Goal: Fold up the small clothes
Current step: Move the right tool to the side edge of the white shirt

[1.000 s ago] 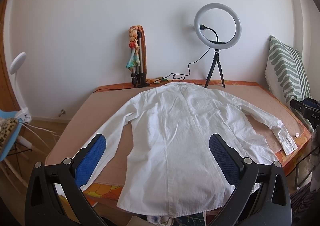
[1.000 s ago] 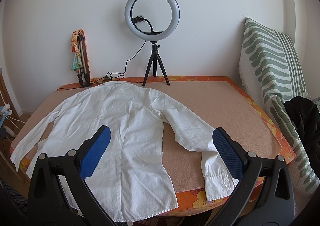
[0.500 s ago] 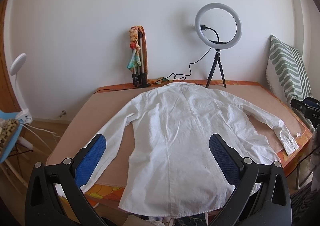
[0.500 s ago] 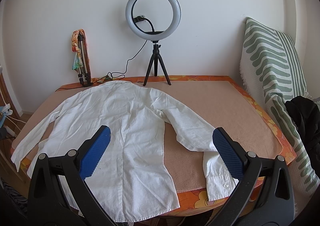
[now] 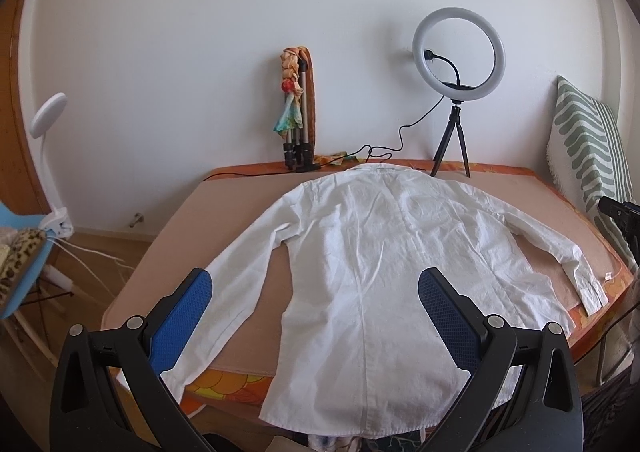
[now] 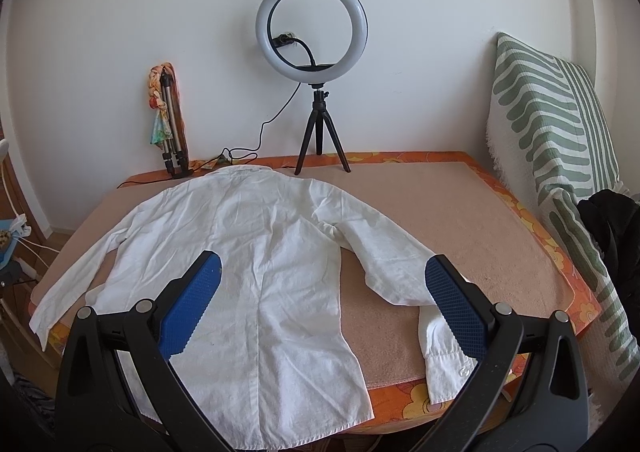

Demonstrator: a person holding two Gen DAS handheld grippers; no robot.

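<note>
A white long-sleeved shirt (image 5: pixel 372 252) lies spread back-up on the tan-topped table (image 5: pixel 184 220), collar toward the wall, both sleeves angled out, hem hanging over the near edge. My left gripper (image 5: pixel 316 288) hovers open above the shirt's lower half, nothing between its blue pads. In the right wrist view the same shirt (image 6: pixel 248 248) fills the left part of the table (image 6: pixel 460 220). My right gripper (image 6: pixel 324 272) is open over the gap between the shirt's body and its right sleeve (image 6: pixel 400 264), whose cuff (image 6: pixel 444 364) hangs at the near edge.
A ring light on a small tripod (image 6: pixel 318 36) and a folded tripod with colourful cloth (image 6: pixel 168 124) stand at the table's far edge, cable between them. A green-striped cushion (image 6: pixel 560 140) and dark garment (image 6: pixel 612 236) lie at the right. A clip lamp (image 5: pixel 48 120) and chair stand left.
Both views have drifted slightly, the left one a little back and up. The shirt lies as before and both grippers remain open.
</note>
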